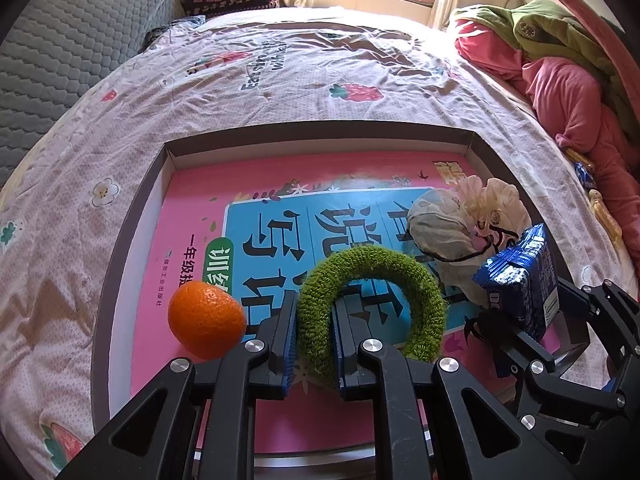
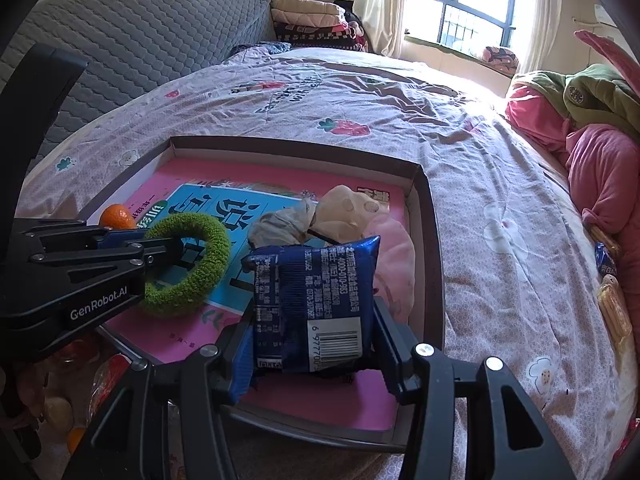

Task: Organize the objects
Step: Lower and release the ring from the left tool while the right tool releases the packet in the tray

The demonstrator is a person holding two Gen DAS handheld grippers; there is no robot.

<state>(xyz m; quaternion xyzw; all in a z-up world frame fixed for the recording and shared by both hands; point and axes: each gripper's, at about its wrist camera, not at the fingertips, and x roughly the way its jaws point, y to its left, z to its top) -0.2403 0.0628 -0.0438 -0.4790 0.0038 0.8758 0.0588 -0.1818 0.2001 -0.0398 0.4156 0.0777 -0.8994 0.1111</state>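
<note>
A shallow grey box (image 1: pixel 132 216) (image 2: pixel 430 216) lies on the bed with a pink and blue book (image 1: pixel 192 224) (image 2: pixel 160 184) in it. My left gripper (image 1: pixel 314 344) (image 2: pixel 160 254) is shut on a green fuzzy ring (image 1: pixel 400 272) (image 2: pixel 200 264) over the book. My right gripper (image 2: pixel 312 344) (image 1: pixel 560 320) is shut on a blue snack packet (image 2: pixel 316 300) (image 1: pixel 520 280) above the box's near right part. An orange (image 1: pixel 206 320) (image 2: pixel 117 216) sits on the book at the left. Crumpled cloth socks (image 1: pixel 464 220) (image 2: pixel 340 208) lie at the right of the box.
The bed sheet (image 1: pixel 280 92) (image 2: pixel 500 200) spreads around the box. A pink and green pile of clothes (image 1: pixel 568 80) (image 2: pixel 592 128) lies at the right. A grey quilted headboard (image 1: pixel 72 40) (image 2: pixel 140 28) stands at the left. Small snack packets (image 2: pixel 612 304) lie on the right edge.
</note>
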